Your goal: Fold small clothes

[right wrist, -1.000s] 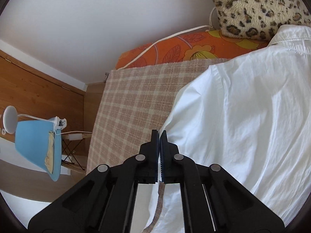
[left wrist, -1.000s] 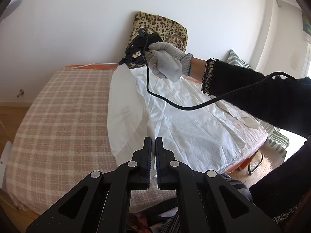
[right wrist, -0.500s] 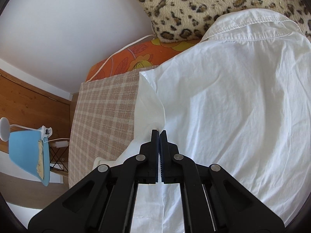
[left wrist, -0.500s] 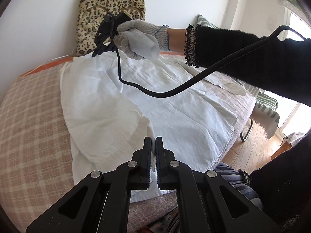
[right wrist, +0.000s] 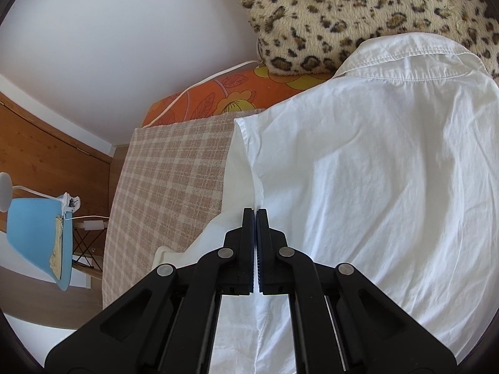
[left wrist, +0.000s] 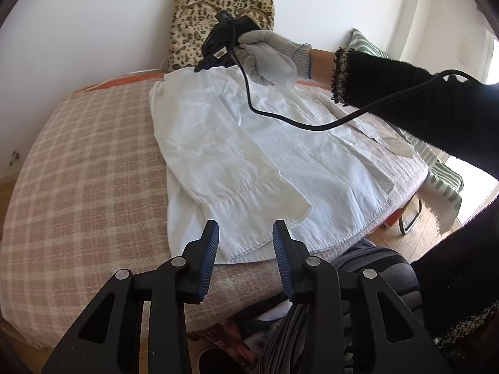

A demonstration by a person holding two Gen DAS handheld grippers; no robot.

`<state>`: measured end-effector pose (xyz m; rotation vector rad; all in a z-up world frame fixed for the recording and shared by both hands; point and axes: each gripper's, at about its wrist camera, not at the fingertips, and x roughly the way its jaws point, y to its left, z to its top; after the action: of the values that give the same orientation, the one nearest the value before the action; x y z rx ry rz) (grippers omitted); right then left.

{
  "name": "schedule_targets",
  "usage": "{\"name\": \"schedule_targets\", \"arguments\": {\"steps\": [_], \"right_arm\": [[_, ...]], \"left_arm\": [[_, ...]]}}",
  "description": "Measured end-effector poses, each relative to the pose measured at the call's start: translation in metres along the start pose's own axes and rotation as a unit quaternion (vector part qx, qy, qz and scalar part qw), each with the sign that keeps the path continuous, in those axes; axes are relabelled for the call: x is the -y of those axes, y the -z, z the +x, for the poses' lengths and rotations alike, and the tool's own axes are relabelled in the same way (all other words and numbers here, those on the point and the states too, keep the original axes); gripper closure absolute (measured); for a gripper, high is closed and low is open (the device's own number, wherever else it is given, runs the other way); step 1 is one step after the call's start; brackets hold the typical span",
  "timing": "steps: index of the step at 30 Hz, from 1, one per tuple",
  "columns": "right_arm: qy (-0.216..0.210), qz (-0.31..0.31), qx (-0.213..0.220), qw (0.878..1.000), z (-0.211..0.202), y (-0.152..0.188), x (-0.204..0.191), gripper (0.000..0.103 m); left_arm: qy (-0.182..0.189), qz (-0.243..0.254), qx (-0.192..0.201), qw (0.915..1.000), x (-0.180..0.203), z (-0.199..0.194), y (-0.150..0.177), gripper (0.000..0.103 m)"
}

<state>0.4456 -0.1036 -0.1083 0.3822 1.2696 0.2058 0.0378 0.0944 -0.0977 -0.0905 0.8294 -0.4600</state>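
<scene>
- A bed covered with a pink-and-beige checked woven blanket (left wrist: 78,168) fills most of the left wrist view; an orange flower-patterned mattress edge (right wrist: 237,93) shows at its head against the white wall.
- A white cotton button-up shirt (left wrist: 280,155) lies spread flat on the blanket, collar toward the head of the bed, hem at the near edge. One sleeve (left wrist: 230,171) is folded in across the body, its cuff ending near the hem.
- A leopard-print plush cushion (left wrist: 218,15) stands against the wall just behind the shirt's collar (right wrist: 405,56).
- A person's black knitted sleeve (left wrist: 421,103) reaches in from the right, ending in a hand in a grey work glove (left wrist: 268,56).
- That gloved hand holds the right gripper (left wrist: 202,67) at the shirt's shoulder near the collar; in its own view its jaws are clamped tight on a ridge of white shirt fabric at the sleeve seam.
- A black cable (left wrist: 312,124) hangs from the right gripper in a loop above the shirt.
- The left gripper (left wrist: 244,233) hovers over the shirt's hem, its jaws opening with nothing pinched; the hem lies below the gap.
</scene>
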Motion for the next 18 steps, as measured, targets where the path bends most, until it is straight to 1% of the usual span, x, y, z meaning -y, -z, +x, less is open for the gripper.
{"name": "schedule_targets", "arguments": {"steps": [1, 3, 5, 7, 9, 10, 13, 15, 17, 18], "right_arm": [[0.0, 0.0, 0.0, 1.0, 0.0, 0.0, 0.0, 0.1], [0.0, 0.002, 0.0, 1.0, -0.001, 0.001, 0.0, 0.1], [-0.001, 0.006, 0.0, 1.0, -0.001, 0.001, 0.0, 0.1], [-0.001, 0.009, 0.002, 1.0, -0.003, 0.001, 0.002, 0.1], [-0.002, 0.011, 0.003, 1.0, -0.004, 0.001, 0.004, 0.1], [-0.004, 0.01, 0.002, 1.0, -0.004, 0.001, 0.003, 0.1], [-0.001, 0.0, 0.001, 1.0, -0.002, 0.002, 0.001, 0.1], [-0.002, -0.001, -0.001, 1.0, 0.0, 0.002, 0.0, 0.1], [-0.003, 0.0, 0.0, 1.0, 0.001, 0.003, -0.001, 0.1], [-0.003, 0.002, 0.0, 1.0, 0.002, 0.003, -0.001, 0.1]], "left_arm": [[0.003, -0.024, -0.005, 0.9997, -0.01, 0.005, -0.004, 0.069], [0.029, -0.062, -0.009, 0.9976, -0.026, 0.017, -0.014, 0.069], [0.045, -0.081, -0.02, 0.9955, -0.034, 0.033, -0.023, 0.069], [0.043, -0.094, -0.058, 0.9929, -0.037, 0.056, -0.025, 0.069], [0.018, -0.107, -0.094, 0.9896, -0.04, 0.073, -0.018, 0.07], [0.018, -0.11, -0.084, 0.9902, -0.041, 0.072, -0.015, 0.069], [0.009, -0.121, -0.085, 0.989, -0.042, 0.066, -0.009, 0.069], [0.018, -0.127, -0.081, 0.9884, -0.041, 0.066, -0.005, 0.07], [0.012, -0.113, -0.077, 0.9905, -0.036, 0.068, -0.004, 0.073], [0.01, -0.102, -0.08, 0.9915, -0.032, 0.07, -0.005, 0.082]]}}
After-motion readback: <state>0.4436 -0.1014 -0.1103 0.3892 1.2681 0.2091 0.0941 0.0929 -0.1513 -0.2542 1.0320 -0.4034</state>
